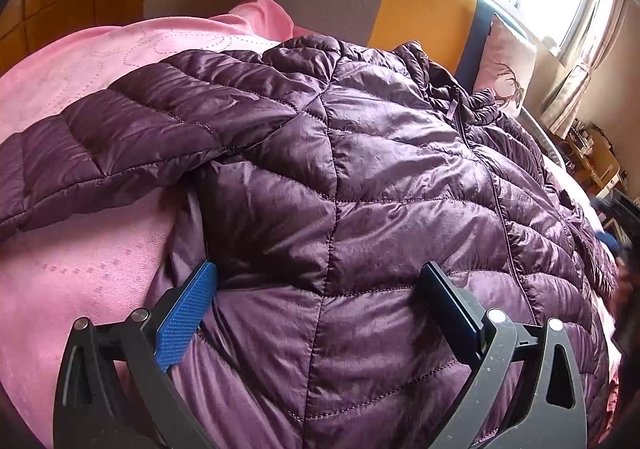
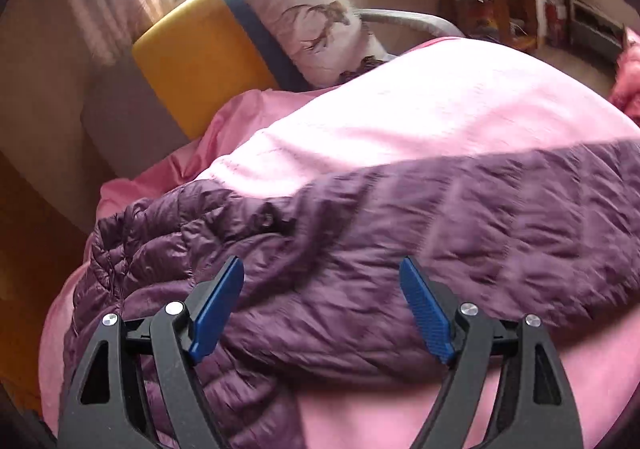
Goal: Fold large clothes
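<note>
Only the left wrist view shows the whole front of the purple quilted jacket point(image 1: 360, 177): its zip runs down the right half, and one sleeve point(image 1: 120, 137) stretches off to the left across the pink bedspread point(image 1: 80, 273). The jacket lies spread on the bed, collar towards the yellow and grey headboard point(image 1: 424, 9) and the pillow point(image 1: 508, 65) printed with a deer.

From the right wrist view, which is blurred, the other sleeve point(image 2: 480, 217) reaches rightward over the bedspread, with a cluttered shelf point(image 2: 504, 5) and a window in the background that the left view barely catches.

Both tools tilt steeply down at the fabric. The left tool point(image 1: 320, 281) stands wide open, its blue pad and dark pad on either side of a quilted panel, not pinching it. The right tool point(image 2: 322, 281) is also spread apart above the jacket near the collar, gripping nothing.
</note>
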A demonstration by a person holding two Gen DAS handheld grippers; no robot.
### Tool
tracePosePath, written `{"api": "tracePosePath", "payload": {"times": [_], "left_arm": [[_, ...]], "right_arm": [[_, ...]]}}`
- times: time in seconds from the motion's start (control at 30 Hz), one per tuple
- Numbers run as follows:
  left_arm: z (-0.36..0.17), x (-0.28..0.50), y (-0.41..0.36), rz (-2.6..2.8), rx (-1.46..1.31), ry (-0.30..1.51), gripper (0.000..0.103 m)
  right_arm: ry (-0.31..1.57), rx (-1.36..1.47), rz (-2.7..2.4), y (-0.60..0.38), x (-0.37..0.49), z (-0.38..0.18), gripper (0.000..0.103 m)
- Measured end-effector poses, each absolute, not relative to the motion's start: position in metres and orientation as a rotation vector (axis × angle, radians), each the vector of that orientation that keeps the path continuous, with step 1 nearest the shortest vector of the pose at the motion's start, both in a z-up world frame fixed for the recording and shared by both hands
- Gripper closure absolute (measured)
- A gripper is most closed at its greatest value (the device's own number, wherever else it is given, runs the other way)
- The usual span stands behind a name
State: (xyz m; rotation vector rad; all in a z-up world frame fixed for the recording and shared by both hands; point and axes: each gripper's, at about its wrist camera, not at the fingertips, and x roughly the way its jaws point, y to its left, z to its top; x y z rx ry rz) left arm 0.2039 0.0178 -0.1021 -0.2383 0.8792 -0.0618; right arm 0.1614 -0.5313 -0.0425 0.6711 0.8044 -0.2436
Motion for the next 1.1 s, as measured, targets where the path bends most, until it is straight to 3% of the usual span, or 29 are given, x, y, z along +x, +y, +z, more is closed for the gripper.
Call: {"api": "tracePosePath", "payload": {"times": [0.2,0.37,0.4,0.47,0.5,0.53,0.83,1.1], "left_arm": [[-0.102,0.204,0.017,-0.064,-0.241,0.878,0.004],[-0.102,0.203,0.018,-0.064,-0.241,0.878,0.004],[-0.102,0.203,0.018,-0.064,-0.241,0.878,0.004],[-0.102,0.203,0.018,-0.065,-0.243,0.878,0.004],[-0.102,0.203,0.018,-0.066,-0.243,0.877,0.004],[-0.102,0.203,0.018,-0.066,-0.243,0.876,0.004],[-0.102,0.203,0.017,-0.063,-0.236,0.877,0.004],[-0.096,0.203,0.017,-0.066,-0.228,0.893,0.004]], "right_arm": [[0.778,0.822,-0.501,-0.605,0.067,-0.052,0.026],[0.711,1.041,-0.682,-0.675,0.049,-0.069,0.040],[0.714,1.024,-0.717,-0.684,0.054,-0.064,0.045],[0.728,0.983,-0.773,-0.697,0.065,-0.053,0.071],[0.736,0.957,-0.777,-0.697,0.073,-0.046,0.089],[0.729,0.918,-0.759,-0.693,0.081,-0.036,0.092],[0.623,0.447,-0.273,-0.517,0.188,0.070,0.094],[0.713,0.347,0.197,-0.306,0.262,0.074,0.096]]}}
